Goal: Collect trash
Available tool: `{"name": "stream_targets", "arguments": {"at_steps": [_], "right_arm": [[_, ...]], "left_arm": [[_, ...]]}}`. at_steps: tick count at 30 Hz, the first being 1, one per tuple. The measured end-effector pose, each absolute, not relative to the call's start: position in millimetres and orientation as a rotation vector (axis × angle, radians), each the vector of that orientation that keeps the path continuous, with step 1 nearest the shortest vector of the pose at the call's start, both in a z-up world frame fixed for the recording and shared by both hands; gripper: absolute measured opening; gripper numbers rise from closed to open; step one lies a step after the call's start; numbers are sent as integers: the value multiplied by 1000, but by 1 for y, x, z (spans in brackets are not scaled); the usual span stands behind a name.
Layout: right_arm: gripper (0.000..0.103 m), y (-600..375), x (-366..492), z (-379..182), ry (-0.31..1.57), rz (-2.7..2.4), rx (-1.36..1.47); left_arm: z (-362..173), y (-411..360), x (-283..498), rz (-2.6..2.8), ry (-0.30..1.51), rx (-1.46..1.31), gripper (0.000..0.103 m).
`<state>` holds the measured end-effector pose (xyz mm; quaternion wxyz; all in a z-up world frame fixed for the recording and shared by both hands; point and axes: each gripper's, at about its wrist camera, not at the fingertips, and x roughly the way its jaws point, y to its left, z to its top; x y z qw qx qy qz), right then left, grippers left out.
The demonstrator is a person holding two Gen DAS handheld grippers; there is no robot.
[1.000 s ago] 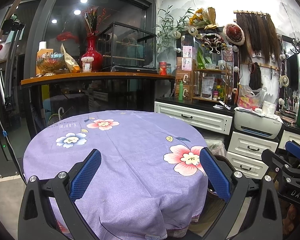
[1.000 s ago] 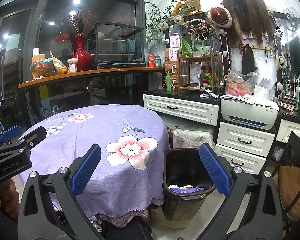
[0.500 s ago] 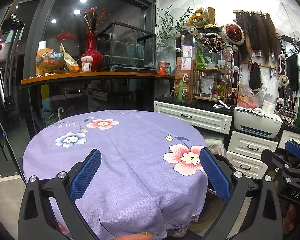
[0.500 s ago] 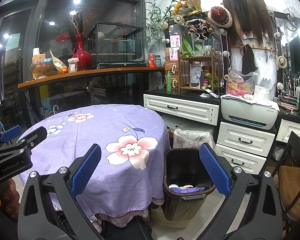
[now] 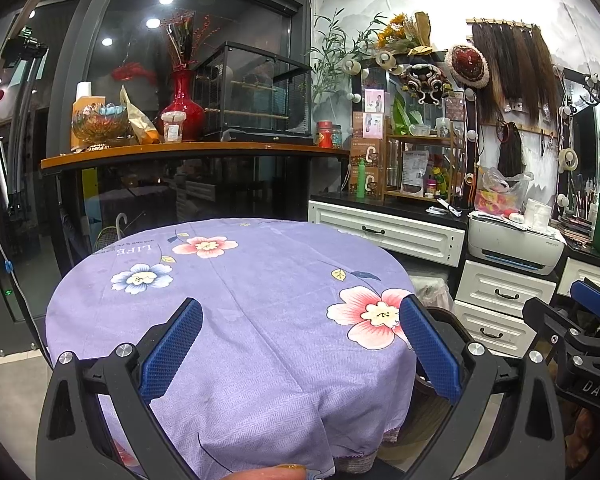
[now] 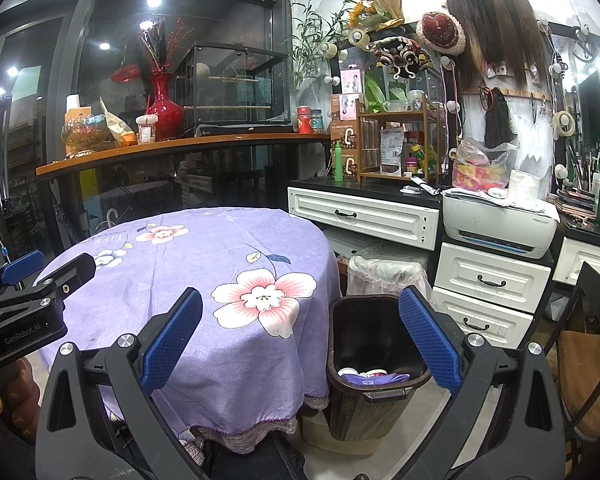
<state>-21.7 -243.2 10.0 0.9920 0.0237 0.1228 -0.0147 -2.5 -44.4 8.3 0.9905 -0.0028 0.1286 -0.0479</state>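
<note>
- Trash (image 6: 370,374): lies at the bottom of the dark bin (image 6: 374,396), lower centre of the right wrist view, just beside the bench (image 5: 236,320).
- Step: judged near the end; no loose trash is visible on the purple cloth, though the floor is largely hidden.
- Left gripper (image 5: 300,344): jaws wide, empty.
- Right gripper (image 6: 300,340): jaws wide, empty.
- Next move: locate any remaining piece first.
- Obstructions: a second lined bin (image 6: 388,276) and drawers (image 6: 488,292) crowd the bin.
</note>
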Motion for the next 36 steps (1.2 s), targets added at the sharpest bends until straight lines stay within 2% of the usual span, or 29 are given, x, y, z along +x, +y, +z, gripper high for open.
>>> {"name": "stream_targets", "arguments": {"at_steps": [36], "right_arm": [[97,-242,-20,6,252,-26,49]], "left_arm": [[10,-42,-2,-99,259,-4,98]]}}
